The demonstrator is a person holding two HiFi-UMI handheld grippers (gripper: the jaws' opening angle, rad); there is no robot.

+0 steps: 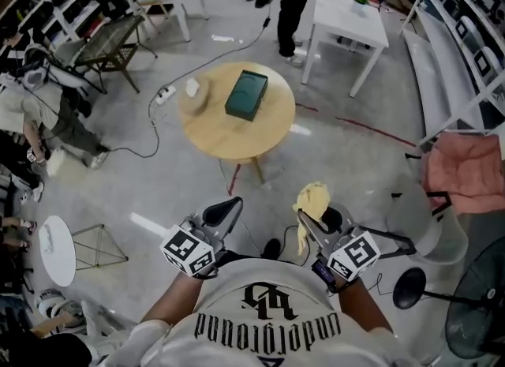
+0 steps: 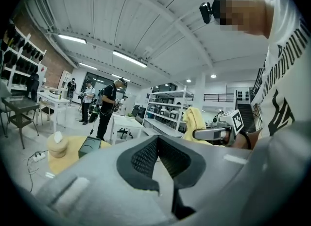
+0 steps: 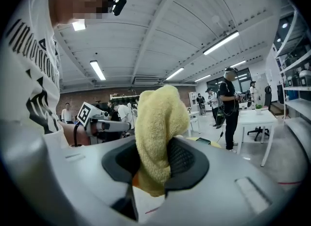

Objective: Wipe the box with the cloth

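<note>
Head view: I look down on my two grippers held side by side above a grey floor, well short of the round wooden table (image 1: pixel 207 132). The dark green box (image 1: pixel 247 95) lies flat near the table's middle, and a small pale lidded pot (image 1: pixel 193 88) stands by its left edge. My left gripper (image 1: pixel 226 210) carries nothing. My right gripper (image 1: pixel 306 217) has the yellow cloth (image 1: pixel 312 198) bunched at its tip. White tables and a standing person (image 1: pixel 292 2) fill the background.

Left gripper view: my left gripper's (image 2: pixel 158 141) jaws are pressed together, with nothing between the black pads. Beyond them, low at left, the box (image 2: pixel 90 146) sits on the table beside the pot (image 2: pixel 57 145). At right, the other gripper holds the cloth (image 2: pixel 194 119) upright in the air.

Right gripper view: my right gripper's jaws are clamped on the cloth (image 3: pixel 158 132), which rises in a thick fold above the pads and hangs a little below them. The left gripper (image 3: pixel 104 123) shows level with it at left. Past the cloth's right side I can make out a corner of the box (image 3: pixel 208 141) on the table, well apart from both grippers.
</note>
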